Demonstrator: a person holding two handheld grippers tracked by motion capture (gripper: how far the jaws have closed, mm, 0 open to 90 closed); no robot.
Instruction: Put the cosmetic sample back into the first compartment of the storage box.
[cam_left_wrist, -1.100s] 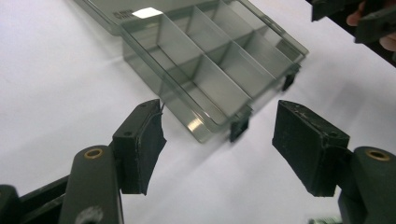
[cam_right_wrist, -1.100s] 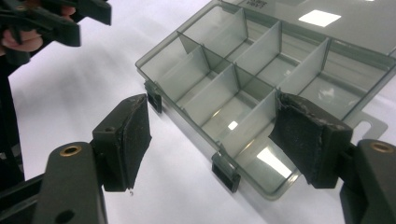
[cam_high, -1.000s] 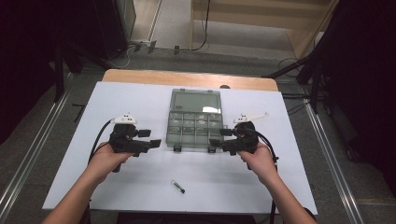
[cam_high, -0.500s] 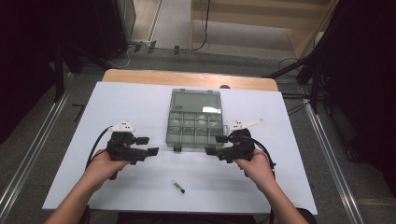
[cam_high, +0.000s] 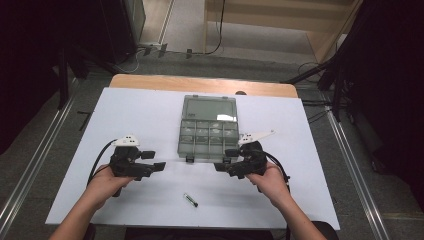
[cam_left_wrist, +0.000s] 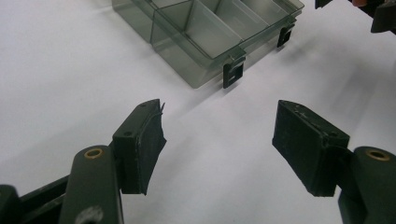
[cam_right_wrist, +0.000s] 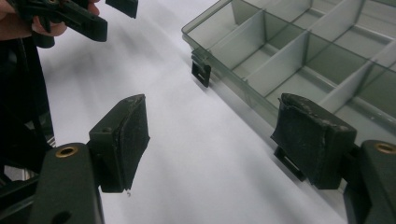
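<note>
Left claw (cam_left_wrist: 219, 144) wide open, empty, right claw (cam_right_wrist: 212, 140) wide open beside compartment box (cam_high: 208, 131), touching nothing

The high view looks forward and down from above the near edge, while both gripper views sit low over the white surface (cam_high: 150, 110), sharing the clear grey compartment box (cam_high: 208, 131) close ahead.

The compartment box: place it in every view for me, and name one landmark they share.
High view: compartment box at table centre, lid open, between the grippers.
Left gripper view: top centre, beyond the open jaws.
Right gripper view: upper right.
Shared landmark: the near left black latch.
</note>
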